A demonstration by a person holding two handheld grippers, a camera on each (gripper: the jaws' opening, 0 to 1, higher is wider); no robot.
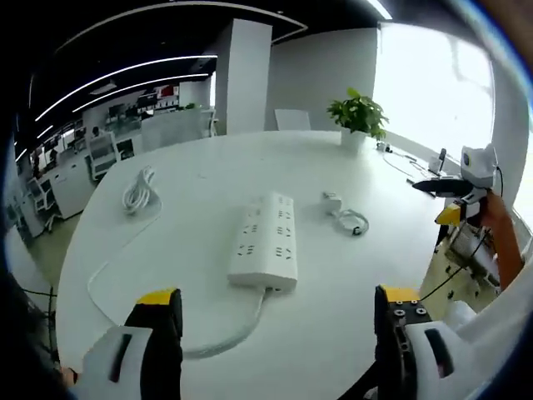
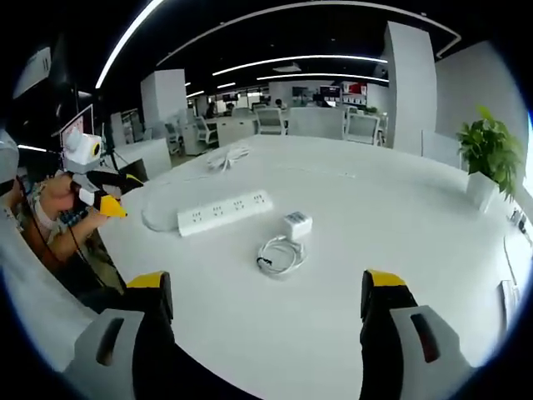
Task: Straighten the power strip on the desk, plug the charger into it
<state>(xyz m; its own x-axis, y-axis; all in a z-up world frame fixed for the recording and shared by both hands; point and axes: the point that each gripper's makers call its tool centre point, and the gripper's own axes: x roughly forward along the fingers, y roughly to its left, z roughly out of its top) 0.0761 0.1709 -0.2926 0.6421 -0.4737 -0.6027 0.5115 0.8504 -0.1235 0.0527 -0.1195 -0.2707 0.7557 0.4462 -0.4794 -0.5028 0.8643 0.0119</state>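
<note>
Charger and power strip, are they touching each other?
Apart. In the right gripper view, bare table shows between the charger and the power strip.

White power strip (image 1: 266,242) lying askew on desk (image 1: 350,283); charger (image 2: 296,223) beside, unplugged

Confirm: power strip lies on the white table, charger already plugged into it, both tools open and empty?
Not quite. The charger is not plugged in: in the right gripper view it sits on the table apart from the power strip, its cable coiled beside it. The rest holds: left tool and right tool are open and empty.
</note>
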